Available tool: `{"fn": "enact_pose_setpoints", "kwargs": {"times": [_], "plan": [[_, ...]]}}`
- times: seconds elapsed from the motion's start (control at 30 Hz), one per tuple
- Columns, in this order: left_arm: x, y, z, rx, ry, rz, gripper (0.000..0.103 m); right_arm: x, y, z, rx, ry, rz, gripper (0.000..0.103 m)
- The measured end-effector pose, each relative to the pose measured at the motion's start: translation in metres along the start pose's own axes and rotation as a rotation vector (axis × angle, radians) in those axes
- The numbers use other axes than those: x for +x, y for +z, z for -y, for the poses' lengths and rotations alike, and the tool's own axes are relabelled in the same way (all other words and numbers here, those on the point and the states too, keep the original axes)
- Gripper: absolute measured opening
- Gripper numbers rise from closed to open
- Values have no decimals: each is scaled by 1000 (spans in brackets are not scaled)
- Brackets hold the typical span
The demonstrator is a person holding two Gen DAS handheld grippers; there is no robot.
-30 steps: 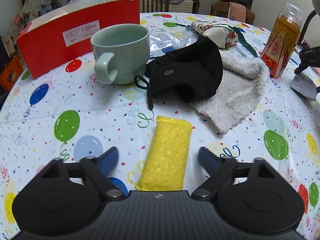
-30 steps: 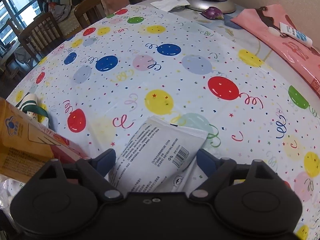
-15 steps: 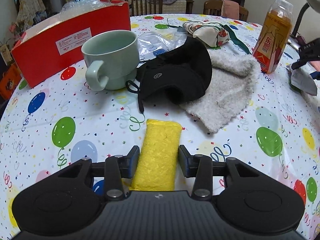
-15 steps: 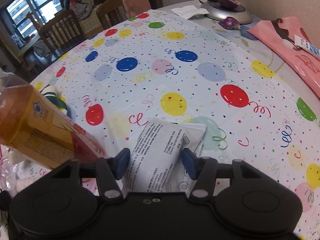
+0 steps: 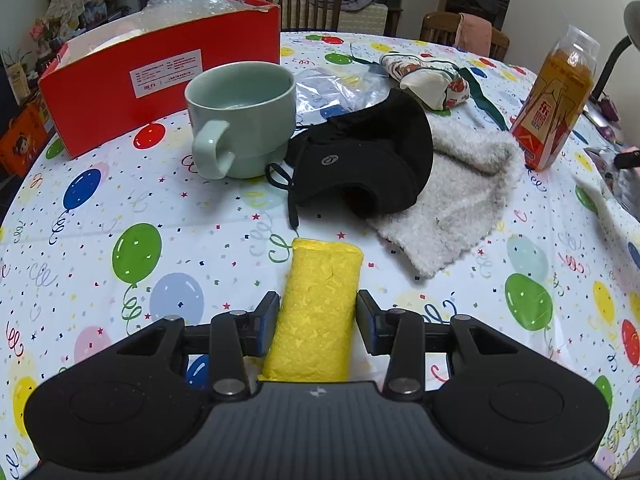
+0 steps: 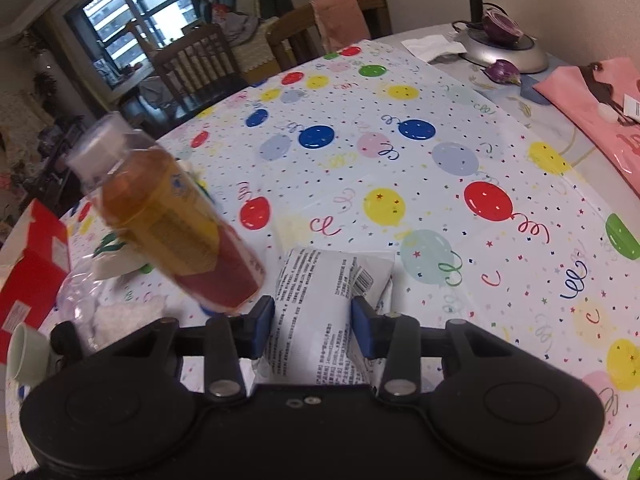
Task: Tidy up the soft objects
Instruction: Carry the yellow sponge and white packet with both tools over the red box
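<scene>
left gripper (image 5: 317, 316): jaws closed onto yellow sponge (image 5: 318, 308), both blue pads pressing its long sides. sponge's long axis in line with the fingers, pointing away toward the middle of the table (image 5: 200, 216); near end under the gripper body, far end free, short of the black face mask (image 5: 368, 160). sponge oblong, foam-soft, dimpled surface, sides slightly pinched.

right gripper (image 6: 313, 322): jaws closing, white packet (image 6: 320, 312) between them, pads touching both sides and creasing it. packet's long axis also along the fingers; soft plastic wrap, printed text and barcode, pillow-shaped. appears lifted clear of the cloth, though not certain.

outward from left gripper: mask, black fabric with ear loop, draped over grey fleece cloth (image 5: 460, 196), fluffy, rumpled, toward the table's right side. pale green mug (image 5: 240, 120), hard glaze, just beside the mask. red cardboard box (image 5: 160, 76) open at top, near the far left edge, bubble wrap inside. printed fabric pouch (image 5: 432, 76) and clear plastic bag (image 5: 328, 88) behind the mask. tea bottle (image 5: 556, 100) upright near the right edge, rigid plastic.

judgement: each hand already on its own soft item, both gripped across the short axis; coming move turns on lift and carry. box nearer the left hand. bottle just beside the right gripper's left finger; knock risk on any swing that way.
</scene>
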State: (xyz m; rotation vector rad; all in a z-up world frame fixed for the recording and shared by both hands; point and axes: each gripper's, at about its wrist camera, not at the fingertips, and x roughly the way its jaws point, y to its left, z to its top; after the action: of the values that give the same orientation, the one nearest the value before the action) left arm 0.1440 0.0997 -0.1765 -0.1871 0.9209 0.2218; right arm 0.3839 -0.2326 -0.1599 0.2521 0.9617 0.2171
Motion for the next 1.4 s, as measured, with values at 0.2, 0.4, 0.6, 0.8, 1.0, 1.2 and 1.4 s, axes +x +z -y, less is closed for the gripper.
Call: {"fn": "enact_pose_setpoints", "kwargs": {"times": [0.2, 0.4, 0.6, 0.8, 1.0, 1.2, 1.4], "plan": [[-9, 3, -2, -25, -11, 10, 40, -32, -5, -6, -32, 81, 10, 40], [-27, 14, -6, -77, -30, 32, 40, -68, -4, -26, -96, 160, 43, 40], [-52, 36, -9, -107, -34, 74, 40, -92, -1, -57, -176, 255, 44, 40], [-73, 63, -20, -135, -28, 123, 40, -106, 6, -97, -288, 334, 45, 40], [-91, 93, -38, -151, -14, 159, 40, -112, 12, -149, -403, 413, 43, 40], [-107, 121, -57, -151, 7, 202, 40, -115, 15, -204, -502, 488, 40, 40], [-120, 147, -72, -134, 26, 242, 40, -119, 14, -254, -585, 549, 42, 40]]}}
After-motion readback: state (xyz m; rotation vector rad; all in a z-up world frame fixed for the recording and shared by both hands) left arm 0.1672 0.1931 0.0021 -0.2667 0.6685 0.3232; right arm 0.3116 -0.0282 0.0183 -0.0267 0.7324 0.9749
